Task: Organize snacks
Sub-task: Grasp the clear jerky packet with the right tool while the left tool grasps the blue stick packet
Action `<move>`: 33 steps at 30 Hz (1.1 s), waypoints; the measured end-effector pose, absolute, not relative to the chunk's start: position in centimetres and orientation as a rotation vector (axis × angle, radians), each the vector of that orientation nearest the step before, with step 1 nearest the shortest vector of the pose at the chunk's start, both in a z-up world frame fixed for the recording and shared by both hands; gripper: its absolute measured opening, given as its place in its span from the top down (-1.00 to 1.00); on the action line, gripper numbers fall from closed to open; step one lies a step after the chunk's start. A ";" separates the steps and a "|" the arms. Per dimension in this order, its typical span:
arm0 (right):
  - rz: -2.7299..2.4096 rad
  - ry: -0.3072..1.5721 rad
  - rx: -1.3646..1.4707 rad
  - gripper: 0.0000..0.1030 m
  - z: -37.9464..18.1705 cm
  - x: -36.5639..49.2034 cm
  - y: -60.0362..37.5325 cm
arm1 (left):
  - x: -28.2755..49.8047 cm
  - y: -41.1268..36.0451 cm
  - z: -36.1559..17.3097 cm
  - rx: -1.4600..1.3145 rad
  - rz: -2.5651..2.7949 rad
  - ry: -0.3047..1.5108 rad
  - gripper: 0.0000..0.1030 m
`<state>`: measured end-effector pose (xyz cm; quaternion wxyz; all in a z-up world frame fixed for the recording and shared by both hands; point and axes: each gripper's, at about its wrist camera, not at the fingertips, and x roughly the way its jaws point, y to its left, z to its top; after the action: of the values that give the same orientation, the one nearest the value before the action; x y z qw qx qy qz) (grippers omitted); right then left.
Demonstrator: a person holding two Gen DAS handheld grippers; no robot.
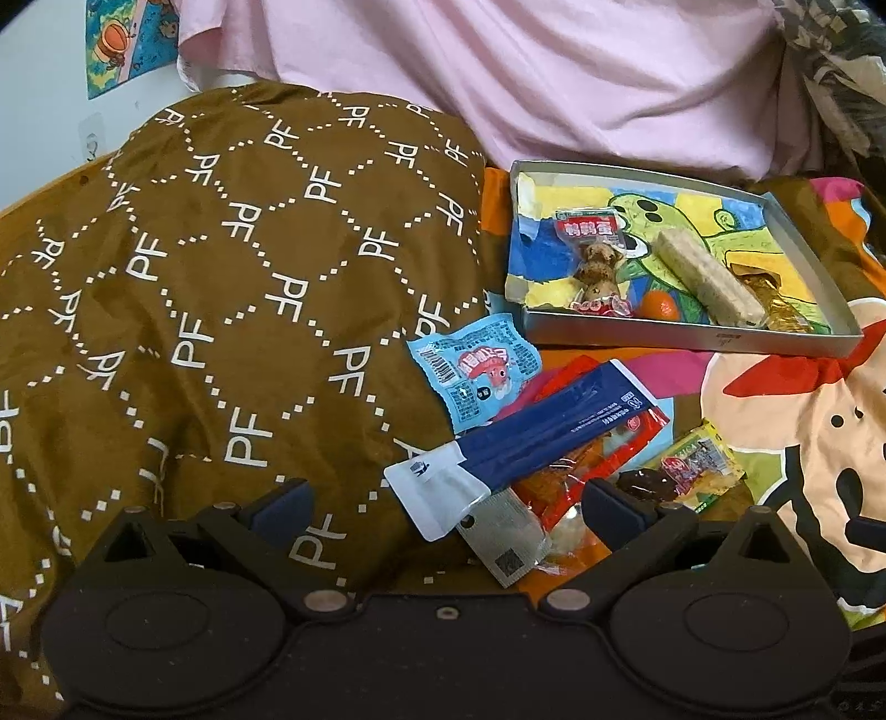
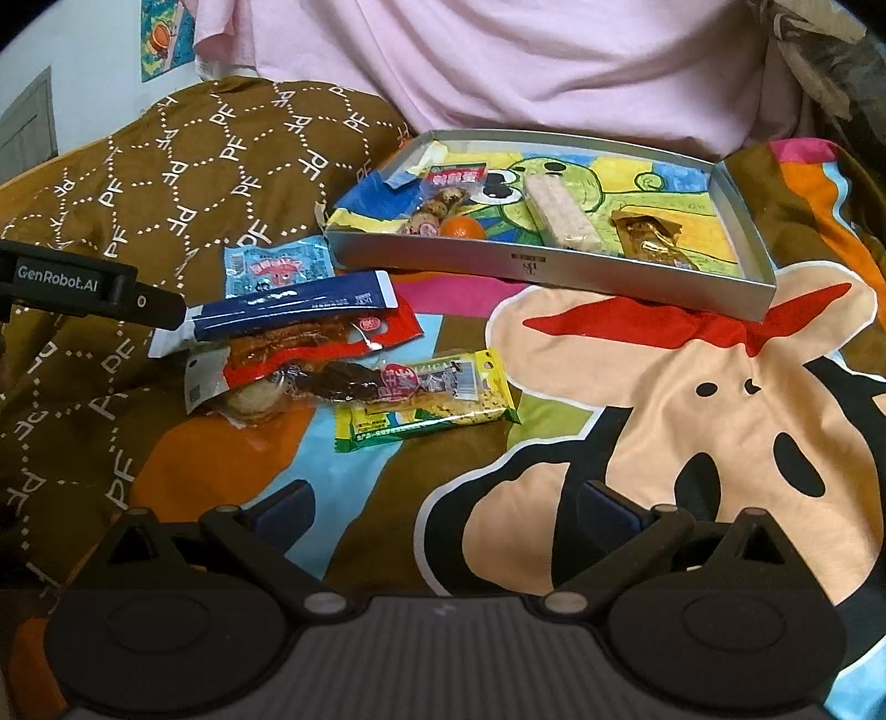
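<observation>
A shallow grey box (image 2: 554, 266) lined with a cartoon drawing holds a red-labelled packet (image 2: 451, 185), a pale bar (image 2: 559, 213) and a gold-wrapped snack (image 2: 648, 238). In front of it lies a loose pile: a light-blue packet (image 1: 476, 371), a long navy packet (image 1: 554, 432), a red packet (image 1: 587, 471) and a yellow bar packet (image 2: 432, 410). My left gripper (image 1: 448, 507) is open, with the navy packet's white end between its fingers. One of its black fingers (image 2: 155, 304) shows beside that end. My right gripper (image 2: 448, 509) is open over the bedspread, short of the yellow packet.
A bulky brown quilt printed with "PF" (image 1: 221, 277) rises left of the pile. Pink cloth (image 1: 554, 83) hangs behind the box. Everything rests on a soft cartoon bedspread (image 2: 692, 415). A white wall with a poster (image 1: 116, 44) stands at the far left.
</observation>
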<state>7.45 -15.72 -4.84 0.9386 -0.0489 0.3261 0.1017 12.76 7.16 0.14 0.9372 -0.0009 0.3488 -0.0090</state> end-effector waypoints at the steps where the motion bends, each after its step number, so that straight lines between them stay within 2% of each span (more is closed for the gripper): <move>1: 0.206 0.668 -0.101 -1.00 -4.9 7.6 -15.7 | 12.9 7.2 0.1 0.000 -0.019 0.713 -0.99; 16: 0.231 0.616 -0.190 -1.00 -5.7 9.6 -14.2 | 15.1 7.2 -0.7 0.063 -0.045 0.662 -0.99; 33: 0.552 0.575 -0.423 -0.99 -5.8 15.3 -12.3 | 20.6 7.2 -1.9 0.084 -0.388 0.626 -0.99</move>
<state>15.32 -12.30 -5.79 0.8998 -0.2046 0.2779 0.2668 20.57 7.21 -1.91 0.9321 0.0412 0.3058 -0.1894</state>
